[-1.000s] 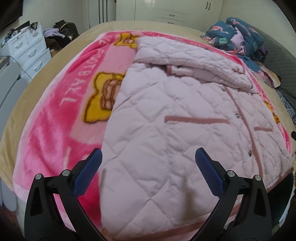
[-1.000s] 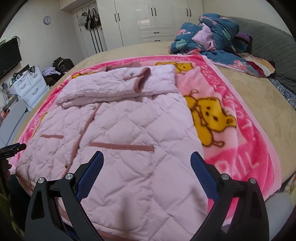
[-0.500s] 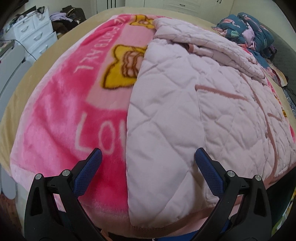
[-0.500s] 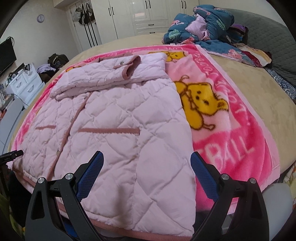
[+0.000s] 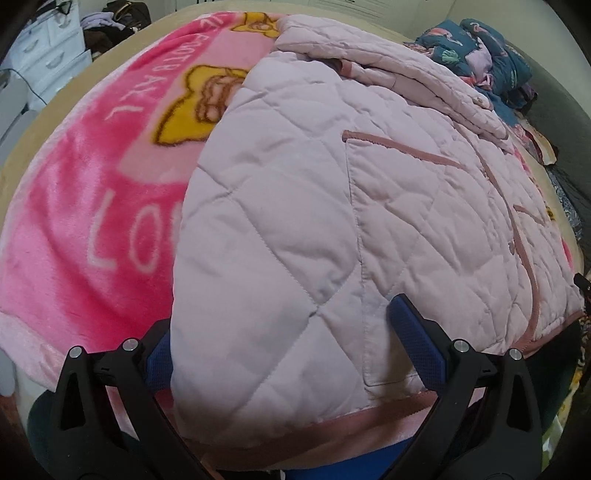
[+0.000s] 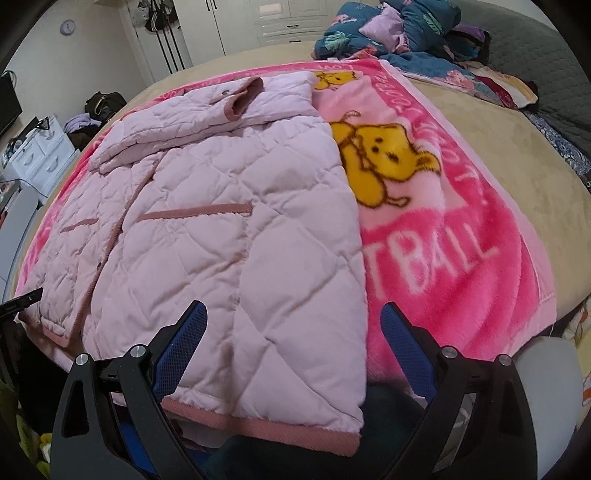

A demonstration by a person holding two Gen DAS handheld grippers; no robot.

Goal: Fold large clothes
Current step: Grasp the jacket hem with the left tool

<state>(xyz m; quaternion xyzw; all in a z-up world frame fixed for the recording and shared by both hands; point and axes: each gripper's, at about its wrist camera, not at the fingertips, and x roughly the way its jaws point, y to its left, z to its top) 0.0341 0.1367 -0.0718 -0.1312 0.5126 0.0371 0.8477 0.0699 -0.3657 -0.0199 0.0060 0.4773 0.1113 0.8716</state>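
A pale pink quilted jacket [image 5: 332, 184] [image 6: 221, 229] lies front up on a pink cartoon blanket [image 5: 92, 184] [image 6: 443, 240], its sleeves folded across the chest [image 6: 207, 107]. My left gripper [image 5: 284, 347] is open at the jacket's near left hem corner. The fabric lies between its blue fingers and partly covers the left one [image 5: 159, 354]. My right gripper [image 6: 293, 343] is open at the near right hem corner, and the darker pink hem band [image 6: 277, 428] runs between its fingers. Neither pair of jaws is pressed on the cloth.
A heap of dark blue floral bedding [image 6: 399, 33] [image 5: 491, 51] sits at the far end of the bed. Tan sheet [image 6: 517, 155] shows around the blanket. White drawers [image 6: 40, 155] and wardrobes [image 6: 229, 26] stand beyond the bed. The bed edge is right below both grippers.
Both grippers have come down and closer to the jacket's hem. The left one slid left to the hem corner, the right one to the opposite corner. Both stayed open.
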